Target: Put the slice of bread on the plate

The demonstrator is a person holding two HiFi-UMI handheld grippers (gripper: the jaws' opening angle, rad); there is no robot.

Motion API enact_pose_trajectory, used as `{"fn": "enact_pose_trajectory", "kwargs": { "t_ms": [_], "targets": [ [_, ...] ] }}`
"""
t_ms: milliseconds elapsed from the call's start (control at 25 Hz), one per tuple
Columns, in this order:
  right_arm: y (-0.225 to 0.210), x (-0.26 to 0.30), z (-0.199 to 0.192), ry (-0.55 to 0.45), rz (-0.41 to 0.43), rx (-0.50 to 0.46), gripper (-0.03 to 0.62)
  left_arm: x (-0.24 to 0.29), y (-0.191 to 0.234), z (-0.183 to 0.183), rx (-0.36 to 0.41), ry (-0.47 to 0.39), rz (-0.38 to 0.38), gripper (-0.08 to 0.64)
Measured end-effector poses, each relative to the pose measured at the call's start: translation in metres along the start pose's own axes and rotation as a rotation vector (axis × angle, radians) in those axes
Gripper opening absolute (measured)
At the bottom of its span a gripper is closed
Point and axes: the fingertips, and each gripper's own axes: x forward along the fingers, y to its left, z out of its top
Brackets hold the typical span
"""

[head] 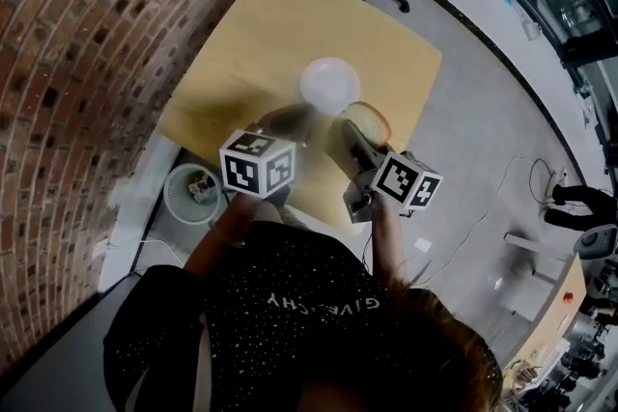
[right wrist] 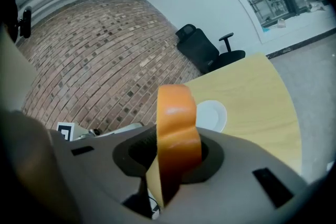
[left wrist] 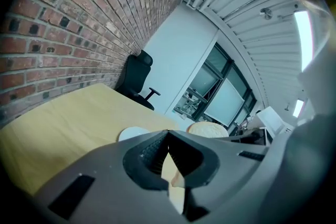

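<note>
My right gripper [right wrist: 170,157] gripped the slice of bread [right wrist: 178,113] on its edge between the jaws, above the surface [head: 241,53] and near the plate [head: 329,83]. My left gripper [left wrist: 168,138] was closed on nothing. The carrying step seemed in hand. Next I needed to reach over the plate, lower, and release.

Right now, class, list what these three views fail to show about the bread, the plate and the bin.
1. Slice of bread: its lower end, right gripper view, is buried between the jaws of the right gripper.
2. Plate: its near half, left gripper view, is behind the body of the left gripper.
3. Bin: its contents, head view, are too small to identify.
</note>
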Motion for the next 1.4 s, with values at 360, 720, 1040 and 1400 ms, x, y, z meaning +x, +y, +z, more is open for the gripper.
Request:
{"fn": "enact_pose_trajectory", "kwargs": {
  "t_ms": [360,720,1040,1400],
  "targets": [
    [-0.023,0.054,0.021,0.127,-0.021,-0.063,0.104,0.019,0.047,-0.002,0.005,0.066,0.016,0.011],
    [-0.044,0.128,0.028,0.305,0.009,0.01,0.104,0.048,0.08,-0.006,-0.016,0.135,-0.039,0.01],
    [-0.065,0.175,0.013,0.455,-0.011,0.16,0.104,0.061,0.1,-0.005,-0.069,0.162,-0.044,0.01],
    [-0.066,0.186,0.002,0.552,-0.067,0.118,0.278,0.064,0.104,-0.002,-0.083,0.169,-0.051,0.01]
  ]
}}
